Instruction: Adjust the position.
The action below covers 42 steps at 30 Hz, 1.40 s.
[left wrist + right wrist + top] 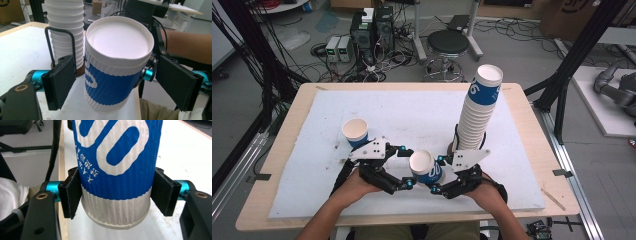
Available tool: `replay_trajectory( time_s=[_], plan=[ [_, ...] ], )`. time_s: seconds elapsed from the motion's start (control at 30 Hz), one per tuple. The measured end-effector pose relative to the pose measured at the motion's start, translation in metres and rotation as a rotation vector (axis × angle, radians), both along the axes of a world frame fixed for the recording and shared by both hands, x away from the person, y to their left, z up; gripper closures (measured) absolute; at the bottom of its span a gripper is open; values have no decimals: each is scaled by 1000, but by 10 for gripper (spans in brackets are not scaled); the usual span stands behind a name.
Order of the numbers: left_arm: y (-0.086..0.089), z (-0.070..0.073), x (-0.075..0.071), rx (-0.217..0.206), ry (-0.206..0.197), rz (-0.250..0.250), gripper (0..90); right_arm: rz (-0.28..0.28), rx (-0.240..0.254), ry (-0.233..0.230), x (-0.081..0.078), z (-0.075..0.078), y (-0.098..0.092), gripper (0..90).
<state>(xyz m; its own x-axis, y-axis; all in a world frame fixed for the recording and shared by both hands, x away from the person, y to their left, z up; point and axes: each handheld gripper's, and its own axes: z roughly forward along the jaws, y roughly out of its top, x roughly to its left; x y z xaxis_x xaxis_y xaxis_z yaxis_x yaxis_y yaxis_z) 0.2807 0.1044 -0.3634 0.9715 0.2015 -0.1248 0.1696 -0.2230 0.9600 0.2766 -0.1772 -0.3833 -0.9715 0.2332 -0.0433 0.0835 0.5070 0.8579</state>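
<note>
The right gripper (435,174) is clamped on the blue-and-white paper cup (427,168), both pads pressed against its ribbed sides, holding it above the white mat (312,170). The left gripper (407,166) is spread wide, its 2 jaws flanking the cup without touching.

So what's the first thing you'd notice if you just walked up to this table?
The tall stack of paper cups leaning at the right of the white mat. Then the blue and white cup near the front edge, clamped by the right hand-held gripper, with the left hand-held gripper open around it. One more cup stands alone at the left.
</note>
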Motion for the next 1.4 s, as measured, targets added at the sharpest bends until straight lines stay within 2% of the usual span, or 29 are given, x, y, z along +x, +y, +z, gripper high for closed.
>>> replay_trajectory(
  time_s=[0.2,0.33,0.7,0.97,1.07,1.2,1.27,1.4],
  plan=[
    [6,3,1,7,1,14,164,16,-73,-29,2,7,5,320],
    [7,5,1,26,5,9,164,30,-113,-38,4,13,6,321],
    [0,17,4,116,-4,-24,164,76,-276,-76,8,27,18,320],
    [-9,17,7,194,6,-40,164,107,-380,-93,10,33,31,318],
    [-13,16,8,237,17,-51,168,118,-415,-102,10,34,35,315],
    [-17,12,10,279,32,-60,212,133,-442,-104,9,35,38,313],
    [-17,11,10,286,31,-75,257,138,-452,-105,8,34,39,313],
    [-19,10,10,300,27,-89,267,142,-466,-113,6,33,38,313]
  ],
)
